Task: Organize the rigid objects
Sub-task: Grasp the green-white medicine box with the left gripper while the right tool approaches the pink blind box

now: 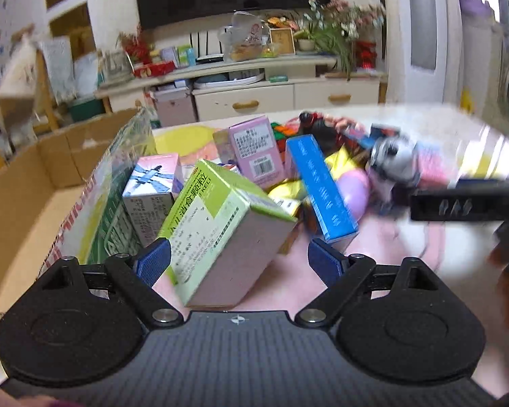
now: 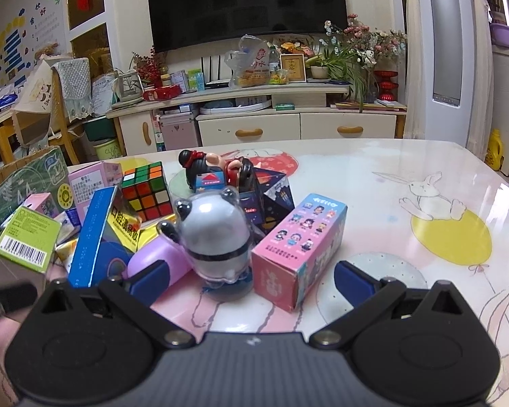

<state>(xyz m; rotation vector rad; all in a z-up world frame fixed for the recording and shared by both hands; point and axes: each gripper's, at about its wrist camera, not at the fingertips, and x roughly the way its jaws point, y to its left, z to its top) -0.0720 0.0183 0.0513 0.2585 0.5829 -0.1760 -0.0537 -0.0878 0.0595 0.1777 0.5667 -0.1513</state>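
A pile of rigid objects lies on the table. In the left wrist view my left gripper (image 1: pixel 239 264) is open, and a green medicine box (image 1: pixel 217 234) lies tilted between its fingers, near the left pad. A blue box (image 1: pixel 319 190) leans just beyond the right finger. In the right wrist view my right gripper (image 2: pixel 251 279) is open, with a panda figure (image 2: pixel 213 234) and a pink cartoon box (image 2: pixel 298 251) between its fingers, untouched. A Rubik's cube (image 2: pixel 147 191), the blue box (image 2: pixel 93 237) and the green box (image 2: pixel 25 247) lie to the left.
An open cardboard carton (image 1: pixel 34 183) stands left of the table. A green printed pack (image 1: pixel 118 183) leans at the carton's near side. A doll figure (image 2: pixel 207 169) and a dark box (image 2: pixel 271 193) sit behind the panda. The other gripper (image 1: pixel 465 203) shows blurred at right.
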